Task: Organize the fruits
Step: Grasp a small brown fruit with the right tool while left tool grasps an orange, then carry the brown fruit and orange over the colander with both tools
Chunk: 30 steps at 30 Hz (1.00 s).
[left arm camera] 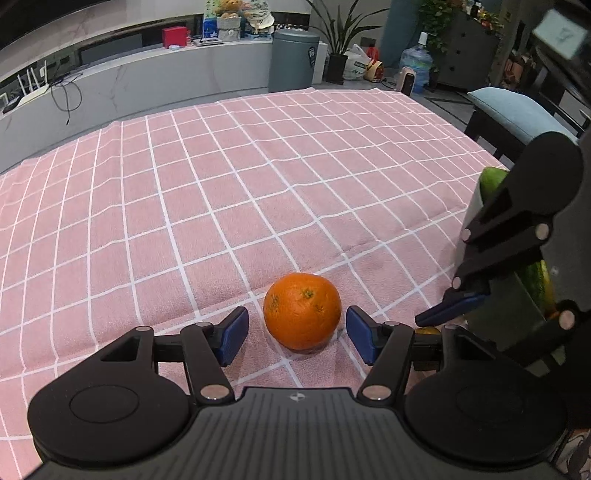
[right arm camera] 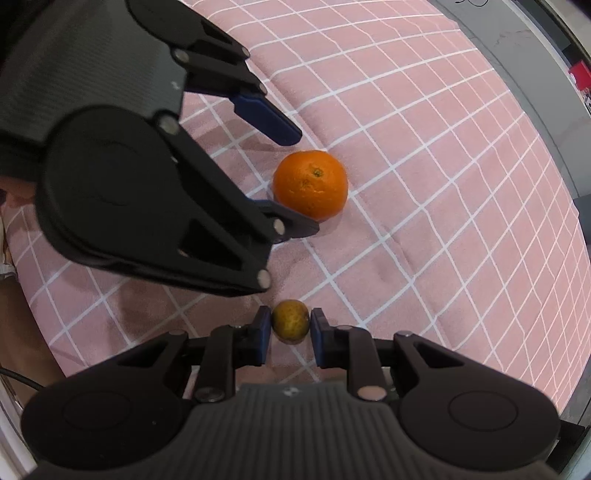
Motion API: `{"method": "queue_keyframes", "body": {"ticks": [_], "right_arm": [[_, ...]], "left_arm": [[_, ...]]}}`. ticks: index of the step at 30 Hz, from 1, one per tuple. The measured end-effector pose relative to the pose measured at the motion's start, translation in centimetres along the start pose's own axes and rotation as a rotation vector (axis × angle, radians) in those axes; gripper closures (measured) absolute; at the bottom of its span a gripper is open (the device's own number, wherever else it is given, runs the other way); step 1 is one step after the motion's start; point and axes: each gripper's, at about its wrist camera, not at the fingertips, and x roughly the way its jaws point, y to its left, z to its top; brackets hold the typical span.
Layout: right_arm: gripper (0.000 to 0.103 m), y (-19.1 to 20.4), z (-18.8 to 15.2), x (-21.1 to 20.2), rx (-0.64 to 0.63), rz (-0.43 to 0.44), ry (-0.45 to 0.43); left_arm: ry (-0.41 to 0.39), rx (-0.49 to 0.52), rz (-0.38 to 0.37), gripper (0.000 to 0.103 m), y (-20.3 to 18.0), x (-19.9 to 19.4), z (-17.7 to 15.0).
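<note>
Both tongs (left arm camera: 297, 334) (right arm camera: 290, 332) straddle fruit, tablecloth (left arm camera: 221, 184) beyond.

1. Setting: a home living or dining area.
2. Surface (left arm camera: 258, 177): covered by a pink checked tablecloth (left arm camera: 332, 147).
3. Beyond the far edge: a long curved marble-look ledge (left arm camera: 147, 81) carrying a teddy bear (left arm camera: 229, 9), a red box (left arm camera: 174, 37) and a white router (left arm camera: 33, 86).
4. Past the far right corner: a potted plant (left arm camera: 338, 44), a grey bin (left arm camera: 293, 61), a water jug (left arm camera: 415, 62) and a cushioned stool (left arm camera: 517, 110).
</note>
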Motion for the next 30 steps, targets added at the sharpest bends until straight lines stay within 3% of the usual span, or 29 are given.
{"method": "queue_keyframes", "body": {"ticks": [6,14,21,30], "right_arm": [[0.085,0.2,-0.5,-0.4,0.013,-0.006,-0.022],[0.085,0.7,-1.2,-1.9,0.052,-0.022,-0.08],[0.085,1.0,-3.1,-5.9,0.156,-0.037,-0.228],[0.085,1.1,-9.2,-12.6,0.376,-0.065,-0.453]], "left_arm": [[0.017,-0.056,-0.006,0.05,0.1,0.6,0.3],[0.018,-0.067,0.033,0.054,-0.7,0.0,0.4],[-0.031,-0.112,0.042,0.055,-1.0,-4.0,0.5],[-0.109,-0.086,0.039,0.054,-4.3,-9.5,1.0]]}}
